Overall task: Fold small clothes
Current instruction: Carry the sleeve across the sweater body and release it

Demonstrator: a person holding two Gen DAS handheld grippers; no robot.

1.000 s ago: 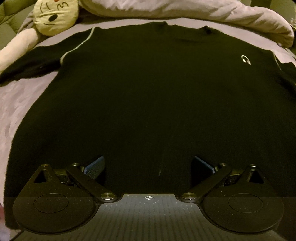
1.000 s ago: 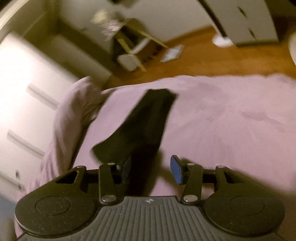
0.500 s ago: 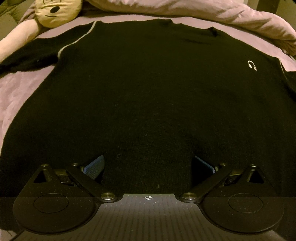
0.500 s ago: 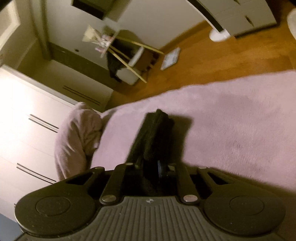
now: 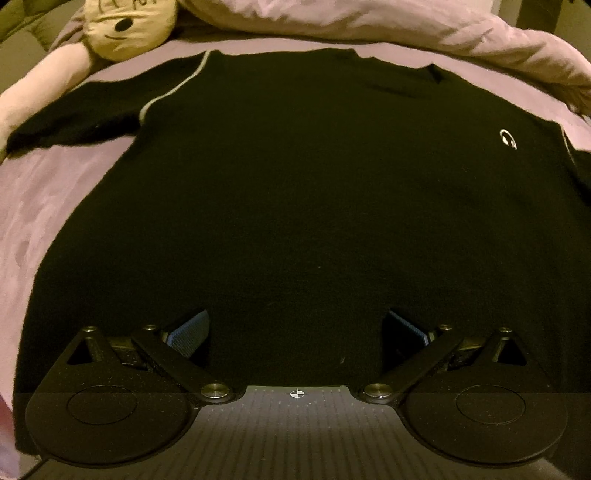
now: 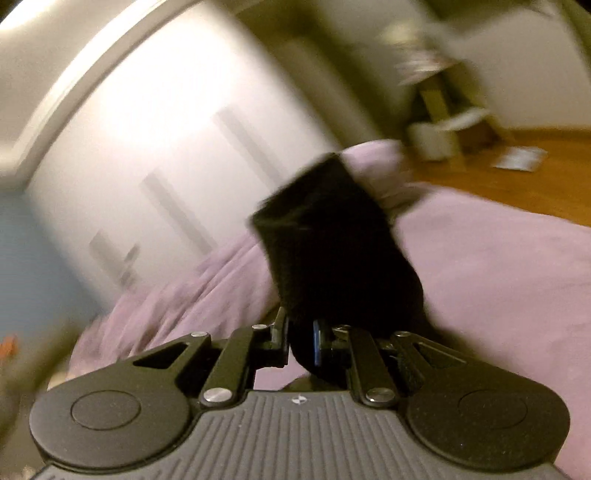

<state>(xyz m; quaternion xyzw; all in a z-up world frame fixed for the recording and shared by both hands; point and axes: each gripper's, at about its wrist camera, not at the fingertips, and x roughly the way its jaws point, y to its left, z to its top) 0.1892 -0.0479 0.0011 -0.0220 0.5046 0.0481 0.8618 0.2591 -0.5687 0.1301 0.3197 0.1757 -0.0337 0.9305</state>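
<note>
A black long-sleeved sweater [image 5: 295, 192] lies flat on the lilac bed, with a small white logo [image 5: 508, 138] on the chest at right and a pale seam at the left shoulder. My left gripper [image 5: 295, 328] is open over its lower part, fingers spread wide, holding nothing. In the right wrist view my right gripper [image 6: 301, 338] is shut on the sweater's black sleeve [image 6: 328, 236], which stands up lifted off the bed. That view is blurred by motion.
A cream plush toy [image 5: 125, 26] lies at the sweater's far left. A bunched lilac duvet [image 5: 406, 40] runs along the far edge. White wardrobe doors [image 6: 166, 129] and a wooden floor [image 6: 535, 170] with clutter lie beyond the bed [image 6: 498, 266].
My right gripper closed on the sleeve and has lifted and swung it, the view turning toward the wardrobe. My left gripper stayed open and shifted slightly right over the sweater.
</note>
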